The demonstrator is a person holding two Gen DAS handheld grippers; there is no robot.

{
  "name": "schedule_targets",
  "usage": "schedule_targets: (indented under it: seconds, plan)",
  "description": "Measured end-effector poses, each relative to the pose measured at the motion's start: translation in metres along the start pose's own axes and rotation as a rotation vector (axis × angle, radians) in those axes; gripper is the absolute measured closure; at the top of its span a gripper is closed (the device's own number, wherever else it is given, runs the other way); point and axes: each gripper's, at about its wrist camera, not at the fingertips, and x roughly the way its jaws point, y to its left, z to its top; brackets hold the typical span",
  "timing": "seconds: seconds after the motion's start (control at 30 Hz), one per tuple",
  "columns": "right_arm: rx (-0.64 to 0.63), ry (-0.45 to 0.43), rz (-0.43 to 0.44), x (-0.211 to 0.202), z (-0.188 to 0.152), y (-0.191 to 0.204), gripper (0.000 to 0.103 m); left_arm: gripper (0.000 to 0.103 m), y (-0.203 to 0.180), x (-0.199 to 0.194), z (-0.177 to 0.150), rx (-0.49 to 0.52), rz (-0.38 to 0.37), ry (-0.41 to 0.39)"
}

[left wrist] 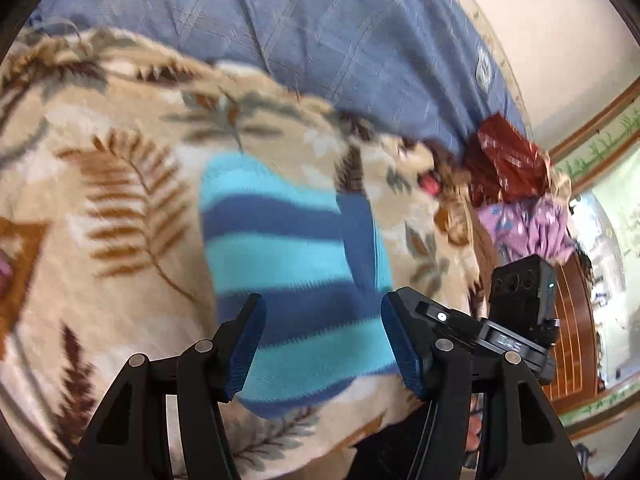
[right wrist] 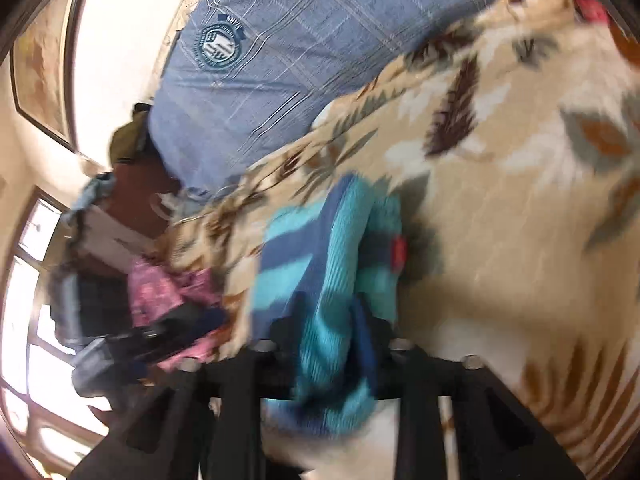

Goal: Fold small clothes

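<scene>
Striped knit garment [left wrist: 288,280]: turquoise and dark blue bands, small, lying folded on the blanket [left wrist: 120,208] near its front edge; small red tag [right wrist: 399,251] at one side, seen from the right wrist.

Blanket: beige fleece with brown fern and grey leaf print, spread over the bed, carrying the garment.

Blue checked cloth [left wrist: 340,32]: lying along the far edge of the blanket, round crest emblem [right wrist: 219,45] near one end.

Left gripper [left wrist: 322,344]: jaws spread apart, blue ribbed pads [left wrist: 246,350] either side of the garment's near end, nothing pressed between them; garment visible in the gap, lying on the blanket.

Right gripper [right wrist: 332,344]: strongly blurred; a turquoise fold of the garment between the two black fingers; cannot tell whether the pads press on it or stand clear.

Right gripper also seen from the left wrist, just beside the left one, black camera block [left wrist: 520,292] on top.

Pile of other clothes at the blanket's side edge: dark red piece [left wrist: 504,156], purple flowered piece [left wrist: 528,228]; pink patterned piece [right wrist: 168,292] in the right wrist view.

Wooden bed frame [left wrist: 572,332] beyond the blanket's corner.
</scene>
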Motion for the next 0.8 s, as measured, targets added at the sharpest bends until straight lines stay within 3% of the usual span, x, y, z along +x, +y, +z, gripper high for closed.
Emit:
schedule_targets:
  seconds: [0.1, 0.13, 0.2, 0.27, 0.33, 0.43, 0.5, 0.53, 0.63, 0.7, 0.77, 0.8]
  plan:
    - [-0.080, 0.069, -0.032, 0.016, -0.011, 0.011, 0.065, 0.045, 0.003, 0.012, -0.006, -0.027, 0.043, 0.024]
    - [-0.114, 0.054, -0.034, 0.016, -0.013, 0.018, 0.076, 0.045, 0.002, 0.008, -0.007, -0.036, 0.040, 0.014]
    - [-0.137, 0.006, -0.001, 0.003, -0.013, 0.023, 0.080, 0.045, 0.000, -0.004, -0.009, -0.054, -0.008, -0.002]
    - [-0.149, -0.053, -0.009, -0.015, -0.014, 0.024, 0.082, 0.043, -0.002, -0.014, -0.013, -0.038, -0.009, -0.025]
    - [-0.144, -0.070, -0.056, -0.019, -0.020, 0.012, 0.083, 0.043, -0.004, -0.011, -0.020, -0.008, 0.024, -0.013]
    - [-0.067, -0.014, -0.127, 0.001, -0.032, -0.024, 0.083, 0.045, -0.005, 0.016, -0.035, 0.011, 0.068, 0.052]
    - [-0.035, -0.026, -0.093, 0.001, -0.037, -0.032, 0.082, 0.045, -0.009, 0.029, -0.041, 0.058, 0.147, 0.065]
    - [-0.033, -0.025, -0.075, 0.000, -0.035, -0.029, 0.082, 0.045, -0.008, 0.028, -0.042, 0.059, 0.156, 0.058]
    - [-0.070, -0.024, -0.077, -0.009, -0.025, -0.015, 0.074, 0.048, 0.000, 0.015, -0.035, -0.002, 0.082, 0.066]
    - [-0.042, -0.076, -0.024, -0.020, -0.013, -0.014, 0.072, 0.048, 0.004, 0.003, -0.025, -0.021, 0.048, 0.033]
    - [-0.012, -0.127, 0.000, -0.027, 0.004, -0.018, 0.053, 0.045, 0.008, -0.004, -0.010, -0.036, 0.054, -0.015]
    - [-0.004, -0.137, -0.021, -0.022, 0.014, -0.019, 0.050, 0.045, 0.009, -0.003, -0.001, -0.037, 0.059, -0.016]
